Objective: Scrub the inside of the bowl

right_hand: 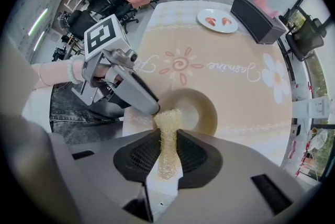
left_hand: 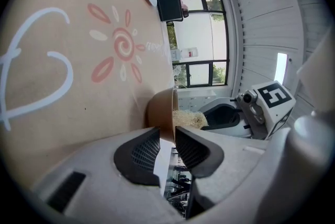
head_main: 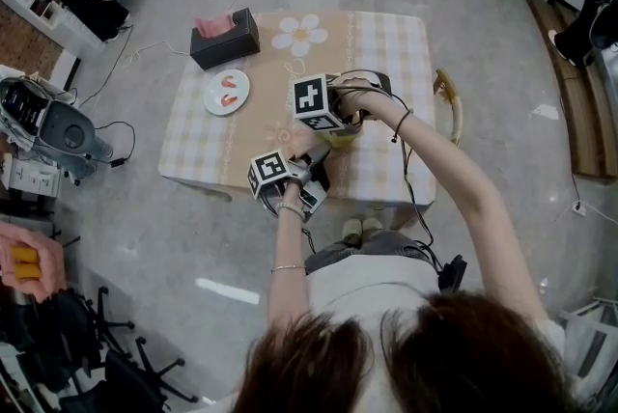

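**Left tool** [left_hand: 167, 135]: shown at lower centre of the left gripper view. The jaws are closed on the near rim of the bowl [left_hand: 159, 112], with one pad outside the wall and one inside.

**Right tool** [right_hand: 168, 135]: shown at lower centre of the right gripper view. The jaws are closed on the tail of the scrubber [right_hand: 168, 118]. The free end of the scrubber is seen at the bowl's near rim, just beside the left tool's tip.

**Scrubber**: a pale mesh wad. It is judged soft and springy. It is best gripped by the tail, so that the head is left free to press into the wall.

**Bowl**: tan and shallow, set on the bench [right_hand: 246, 92] near its front edge, at frame centre. It is judged stiff, fairly light and smooth-walled, so it may slide or tip under rubbing. A pinch at the rim is judged the proper hold.

**Plate** [right_hand: 217, 21]: placed at upper centre, well apart from the bowl, with red pieces on it.

**Box** [right_hand: 256, 21]: dark, placed at upper right, just beside the plate.
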Tool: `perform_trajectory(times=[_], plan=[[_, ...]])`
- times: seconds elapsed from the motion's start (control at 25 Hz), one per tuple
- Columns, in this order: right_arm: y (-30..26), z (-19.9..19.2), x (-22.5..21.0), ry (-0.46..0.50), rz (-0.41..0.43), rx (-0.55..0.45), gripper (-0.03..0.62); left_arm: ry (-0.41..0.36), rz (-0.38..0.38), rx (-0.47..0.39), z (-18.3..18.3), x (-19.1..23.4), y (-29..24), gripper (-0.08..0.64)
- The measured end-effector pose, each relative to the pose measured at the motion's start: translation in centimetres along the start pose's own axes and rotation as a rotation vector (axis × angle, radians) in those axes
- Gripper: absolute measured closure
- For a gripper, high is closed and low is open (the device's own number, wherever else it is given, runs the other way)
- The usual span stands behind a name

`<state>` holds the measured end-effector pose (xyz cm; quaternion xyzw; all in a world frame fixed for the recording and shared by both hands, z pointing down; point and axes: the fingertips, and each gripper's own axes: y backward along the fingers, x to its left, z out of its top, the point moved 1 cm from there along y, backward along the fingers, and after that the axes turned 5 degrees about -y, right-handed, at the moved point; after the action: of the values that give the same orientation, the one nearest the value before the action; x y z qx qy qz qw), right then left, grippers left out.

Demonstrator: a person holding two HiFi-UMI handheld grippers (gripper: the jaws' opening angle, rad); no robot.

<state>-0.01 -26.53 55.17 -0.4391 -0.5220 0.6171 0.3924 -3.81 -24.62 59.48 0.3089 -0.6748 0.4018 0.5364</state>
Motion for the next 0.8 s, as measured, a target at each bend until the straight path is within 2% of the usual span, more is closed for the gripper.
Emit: perform_trajectory(times=[0.24,0.4,0.52,0.8], plan=[[0.9,-0.4,0.1,-0.013,0.011,-0.048,0.508,-0.005,-0.004,0.0,-0.3,-0.3,0.3,0.46],[1.8,-0.4,0.2,-0.034,0.047,-0.159,0.508,-0.032,0.001,-0.006,-0.2,-0.4,0.6,0.465],[2.5,-0.6,0.4,-0.062,0.089,-0.28,0.508,-0.094,0.03,-0.009,-0.2,-0.7,1.2,0.469],[3.6,-1.7,1.0,-0.122,0.176,-0.582,0.508,-0.295,0.102,-0.037,0.0,-1.8,1.9,0.521]])
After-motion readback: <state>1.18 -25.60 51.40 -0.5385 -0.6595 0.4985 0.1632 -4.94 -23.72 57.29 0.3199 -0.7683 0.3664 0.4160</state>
